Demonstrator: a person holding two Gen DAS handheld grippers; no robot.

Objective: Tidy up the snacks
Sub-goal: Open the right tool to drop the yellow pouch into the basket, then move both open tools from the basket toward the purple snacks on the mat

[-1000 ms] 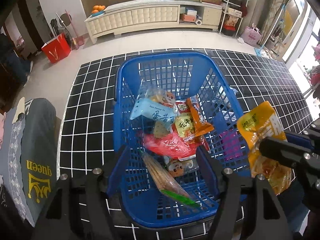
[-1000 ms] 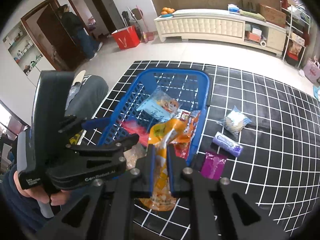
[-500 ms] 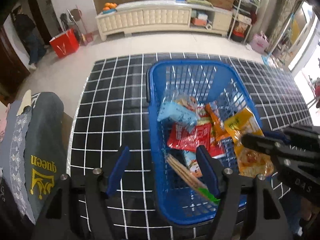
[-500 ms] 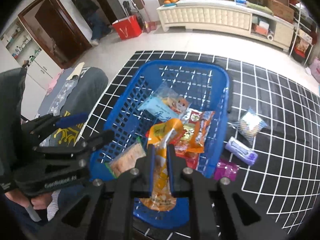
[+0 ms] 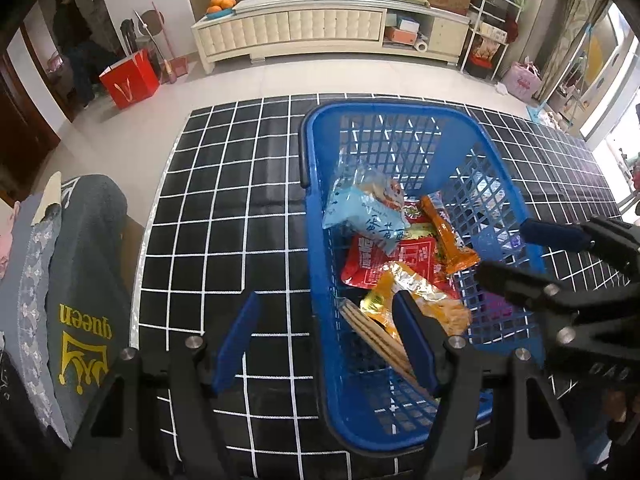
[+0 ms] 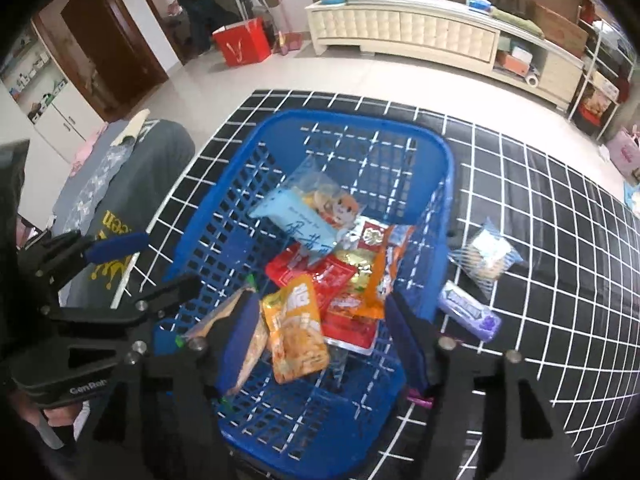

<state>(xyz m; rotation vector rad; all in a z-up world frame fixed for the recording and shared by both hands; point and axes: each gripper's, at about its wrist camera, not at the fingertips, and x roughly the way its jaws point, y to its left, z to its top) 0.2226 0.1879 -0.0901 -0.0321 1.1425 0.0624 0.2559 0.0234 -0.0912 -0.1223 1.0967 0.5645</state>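
Basket [image 5: 316, 264]: blue, on black grid mat [image 5: 224, 216].
Yellow snack bag [image 5: 404, 300]: inside basket, near end, atop red packet [image 5: 384, 260].
Left claw [image 5: 326, 344]: fingers spread, straddling basket's left wall.
Right claw [image 5: 520, 252]: fingers apart, over basket's right rim.

We see the blue plastic mesh basket [image 6: 436, 216] standing on the black mat with a white grid [image 6: 560, 216]. In it, the light-blue snack bag [image 6: 304, 216] lies toward the far end, partly over the red flat packet [image 6: 316, 276]; the orange-yellow pouch [image 6: 298, 328] lies nearer us, and left of it the clear pack of long biscuits [image 6: 224, 316]. Right of the basket on the mat lie the clear bag of pale snacks [image 6: 486, 258] and, nearer, the purple wrapped bar [image 6: 468, 310]. Behind the mat stands the long cream sideboard [image 6: 420, 32].
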